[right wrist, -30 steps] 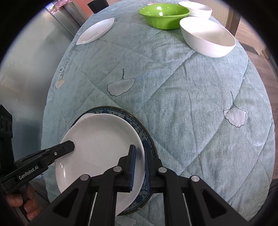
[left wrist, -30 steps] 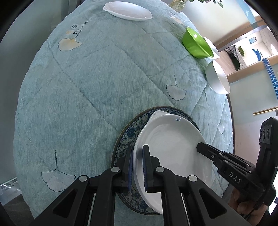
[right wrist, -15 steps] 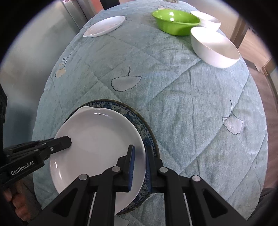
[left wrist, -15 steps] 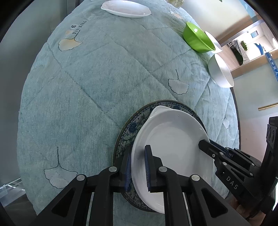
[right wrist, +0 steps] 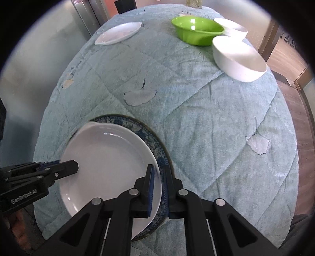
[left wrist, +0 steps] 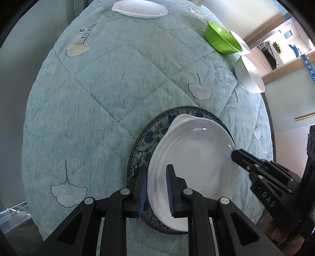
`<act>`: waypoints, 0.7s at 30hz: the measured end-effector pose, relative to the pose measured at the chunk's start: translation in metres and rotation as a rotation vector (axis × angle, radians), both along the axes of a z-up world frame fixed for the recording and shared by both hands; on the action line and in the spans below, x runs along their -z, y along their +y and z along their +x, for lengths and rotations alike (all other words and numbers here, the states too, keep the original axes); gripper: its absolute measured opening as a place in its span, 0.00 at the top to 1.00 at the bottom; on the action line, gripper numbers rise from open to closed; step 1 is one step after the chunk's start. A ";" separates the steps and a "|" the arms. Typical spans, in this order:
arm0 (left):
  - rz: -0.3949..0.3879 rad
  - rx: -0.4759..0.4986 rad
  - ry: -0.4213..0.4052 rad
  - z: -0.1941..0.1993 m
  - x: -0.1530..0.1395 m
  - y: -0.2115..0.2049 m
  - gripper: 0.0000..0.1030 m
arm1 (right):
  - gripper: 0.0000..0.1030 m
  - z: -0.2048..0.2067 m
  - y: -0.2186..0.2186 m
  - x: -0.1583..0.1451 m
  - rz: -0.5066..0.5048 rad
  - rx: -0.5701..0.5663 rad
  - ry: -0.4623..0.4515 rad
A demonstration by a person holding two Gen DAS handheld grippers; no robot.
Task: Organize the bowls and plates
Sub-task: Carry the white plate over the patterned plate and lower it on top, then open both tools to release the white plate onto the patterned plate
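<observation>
A white oval plate (left wrist: 195, 157) (right wrist: 110, 163) lies on a larger blue patterned plate (left wrist: 149, 137) (right wrist: 155, 145) at the near edge of the table. My left gripper (left wrist: 156, 187) has its jaws parted wider than the white plate's left rim, which sits between them. My right gripper (right wrist: 157, 187) straddles the plate's right rim with a narrow gap. A second white oval plate (left wrist: 139, 8) (right wrist: 118, 32) lies at the far side. A green bowl (left wrist: 222, 37) (right wrist: 196, 29) and two white bowls (right wrist: 238, 57) (right wrist: 230, 27) stand at the far right.
The round table wears a quilted teal cloth (left wrist: 110, 78) (right wrist: 206, 110) with ginkgo leaf prints. A steel cabinet (right wrist: 86, 15) stands behind the table on the left. The table's right edge drops to a wooden floor (right wrist: 285, 57).
Both grippers have opened slightly around the white plate's rim. The plate has settled onto the blue plate. Both cameras have drawn back a little.
</observation>
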State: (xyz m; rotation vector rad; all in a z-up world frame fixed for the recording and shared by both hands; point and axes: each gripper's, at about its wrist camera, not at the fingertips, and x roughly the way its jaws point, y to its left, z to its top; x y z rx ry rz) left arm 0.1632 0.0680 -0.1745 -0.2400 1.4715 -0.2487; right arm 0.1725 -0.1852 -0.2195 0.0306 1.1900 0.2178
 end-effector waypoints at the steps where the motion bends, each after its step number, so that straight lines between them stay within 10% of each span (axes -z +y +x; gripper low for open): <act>1: -0.003 -0.002 -0.002 0.000 0.000 0.001 0.85 | 0.92 -0.001 -0.002 -0.003 0.002 -0.001 -0.012; 5: -0.008 -0.012 -0.042 0.001 -0.010 0.003 0.76 | 0.87 -0.005 -0.006 -0.013 -0.009 -0.014 -0.042; 11: 0.033 -0.049 -0.207 0.000 -0.049 0.011 0.22 | 0.65 -0.008 -0.013 -0.021 0.031 -0.034 -0.035; 21: 0.019 -0.038 -0.164 -0.012 -0.043 0.022 0.23 | 0.87 -0.013 -0.003 -0.007 0.059 -0.075 0.002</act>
